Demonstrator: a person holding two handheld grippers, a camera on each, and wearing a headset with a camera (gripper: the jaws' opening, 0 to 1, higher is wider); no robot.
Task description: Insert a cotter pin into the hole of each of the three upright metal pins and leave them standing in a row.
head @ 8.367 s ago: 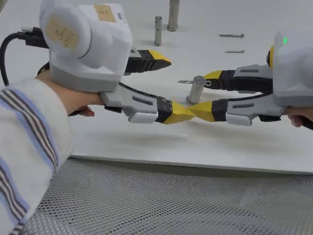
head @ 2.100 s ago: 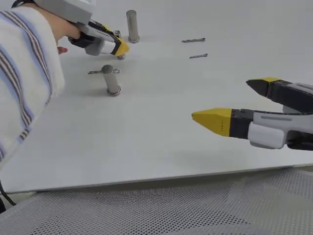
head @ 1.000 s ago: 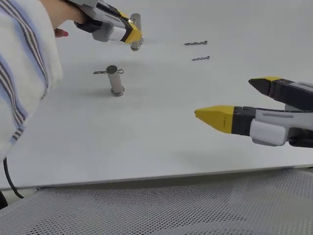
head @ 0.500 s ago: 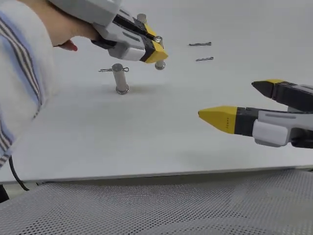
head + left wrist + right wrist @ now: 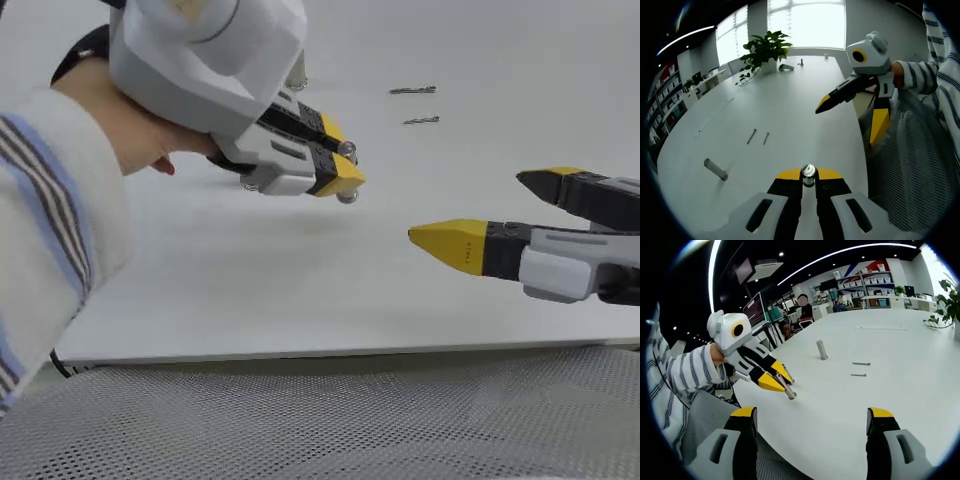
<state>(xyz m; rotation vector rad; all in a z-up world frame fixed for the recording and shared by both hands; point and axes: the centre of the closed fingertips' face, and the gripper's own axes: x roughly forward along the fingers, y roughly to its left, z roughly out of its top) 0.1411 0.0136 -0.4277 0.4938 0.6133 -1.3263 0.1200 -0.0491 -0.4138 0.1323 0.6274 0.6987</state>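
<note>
Transfer of the short metal pin (image 5: pixel 346 193), caught in mid-carry. Clenched on its shank, with the head just proud of the tips: jaws of the left gripper (image 5: pixel 343 172). Half a second ago held farther off beyond the jaws; now drawn closer and toward the right gripper (image 5: pixel 464 206), into the space ahead of those released, empty jaws. Judged as staging for the second insertion, with the hole being brought within reach. Not yet fetched: either of the two loose cotter pins (image 5: pixel 412 90), which lie flat on the surface (image 5: pixel 300 290) well beyond the right jaws.

Left gripper view: end-on look at the pin's round head seated between the two yellow tips, confirming a centred grasp, though with no sight of the shank or base. Right gripper view: side-on look at the same pin, slanted, flanged base lowest and close to the surface; contact cannot be told. Also plain there, upright beyond the left jaws: tall metal pin (image 5: pixel 822 350), with the cotter pins just beside it. Head view: tall pin largely masked by the left gripper's body, but open gap between held pin and right jaws clearly laid out.
</note>
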